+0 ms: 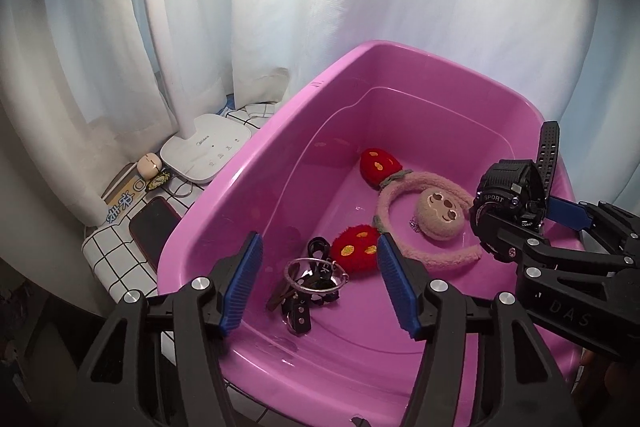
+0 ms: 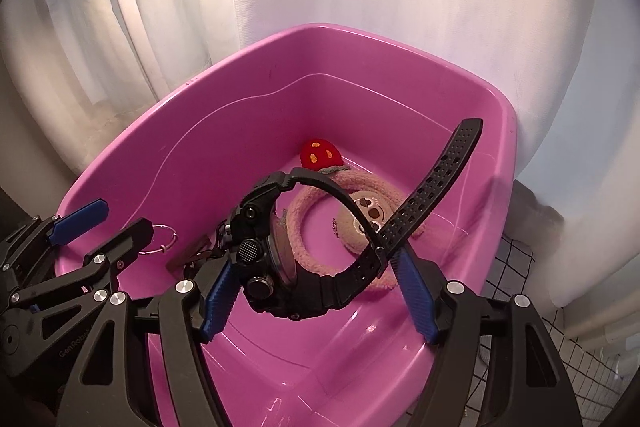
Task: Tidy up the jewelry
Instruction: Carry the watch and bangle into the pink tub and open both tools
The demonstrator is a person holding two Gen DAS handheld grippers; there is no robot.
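A pink plastic tub (image 1: pixel 280 155) holds a plush headband with red strawberries (image 1: pixel 432 211), a clear bangle (image 1: pixel 316 277) and dark hair clips (image 1: pixel 300 307). My left gripper (image 1: pixel 320 283) is open and empty, hovering over the bangle and clips. My right gripper (image 2: pixel 316 291) is shut on a black sport watch (image 2: pixel 280 259) by its case and strap, holding it above the tub (image 2: pixel 200 131); the loose strap end sticks up. The watch also shows in the left wrist view (image 1: pixel 508 207) at the right.
Left of the tub, on a checked cloth (image 1: pixel 108 259), lie a phone (image 1: pixel 154 227), a white lamp base (image 1: pixel 204 151) and a small earbud case (image 1: pixel 148 165). White curtains hang behind.
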